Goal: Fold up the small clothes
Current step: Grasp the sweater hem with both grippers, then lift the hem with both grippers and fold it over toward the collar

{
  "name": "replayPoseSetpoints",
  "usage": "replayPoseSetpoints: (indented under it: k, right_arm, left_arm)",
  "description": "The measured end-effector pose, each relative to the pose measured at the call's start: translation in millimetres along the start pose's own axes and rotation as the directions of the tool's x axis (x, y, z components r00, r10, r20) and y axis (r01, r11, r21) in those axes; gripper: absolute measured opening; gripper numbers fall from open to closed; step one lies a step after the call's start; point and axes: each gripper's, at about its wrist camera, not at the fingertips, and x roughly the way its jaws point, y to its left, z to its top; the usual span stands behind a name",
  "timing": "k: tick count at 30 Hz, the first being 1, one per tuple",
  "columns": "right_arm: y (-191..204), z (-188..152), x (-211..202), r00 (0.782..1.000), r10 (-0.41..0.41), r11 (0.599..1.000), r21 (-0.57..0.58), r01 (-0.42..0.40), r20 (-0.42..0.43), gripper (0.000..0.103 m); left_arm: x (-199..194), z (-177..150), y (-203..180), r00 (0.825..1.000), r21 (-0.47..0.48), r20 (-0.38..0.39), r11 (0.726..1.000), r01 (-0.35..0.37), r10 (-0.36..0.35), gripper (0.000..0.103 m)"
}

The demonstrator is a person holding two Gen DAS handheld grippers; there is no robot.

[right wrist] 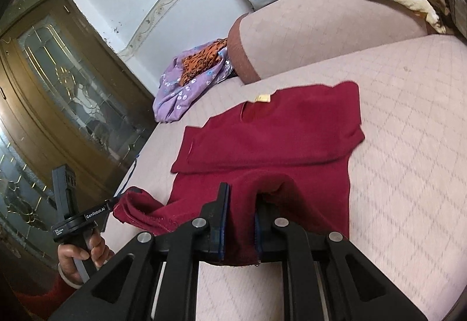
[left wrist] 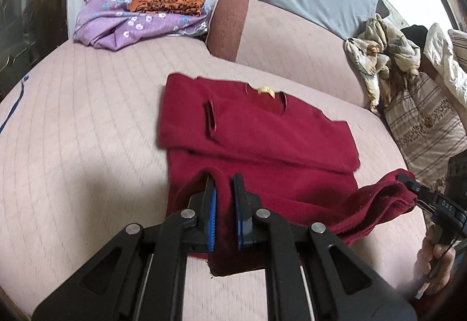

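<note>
Red sweater point(left wrist: 262, 134) lies ahead on the couch point(left wrist: 87, 122), its near hem clamped by both left gripper point(left wrist: 224, 204) and right gripper point(right wrist: 240, 218).

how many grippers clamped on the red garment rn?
2. The left gripper pinches the near hem of the red garment at its left corner; the right gripper pinches the same hem at the right corner. Both corners are lifted off the pink sofa.

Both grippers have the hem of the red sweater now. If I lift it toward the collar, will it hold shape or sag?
Probably sag: the red sweater already droops in a soft curve between the left gripper and right gripper. It looks thick and fleecy, so likely grippy rather than slippery in the pads. The folded sleeves on top may slide as it lifts.
</note>
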Motion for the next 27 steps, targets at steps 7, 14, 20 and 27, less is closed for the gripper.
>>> replayPoseSetpoints:
  k: [7, 14, 20, 27]
  right_arm:
    - [-14, 43, 23, 0.999, -0.042, 0.999, -0.004, 0.042, 0.021, 0.013]
    - [-35, 80, 60, 0.998, -0.063, 0.998, 0.019, 0.063, 0.019, 0.013]
    - [-60, 109, 108, 0.995, -0.099, 0.993, 0.057, 0.099, -0.01, 0.013]
    - [-89, 121, 151, 0.985, -0.14, 0.978, 0.14, 0.154, -0.101, 0.024]
  left_arm:
    - [29, 45, -1, 0.999, -0.009, 0.05, 1.0, -0.017, 0.017, 0.007]
    - [69, 88, -4, 0.996, 0.015, 0.068, 0.998, -0.063, 0.062, 0.007]
    - [117, 104, 5, 0.994, -0.005, 0.008, 0.994, -0.11, 0.11, 0.007]
    - [142, 111, 22, 0.996, -0.094, -0.06, 0.993, -0.077, 0.072, 0.013]
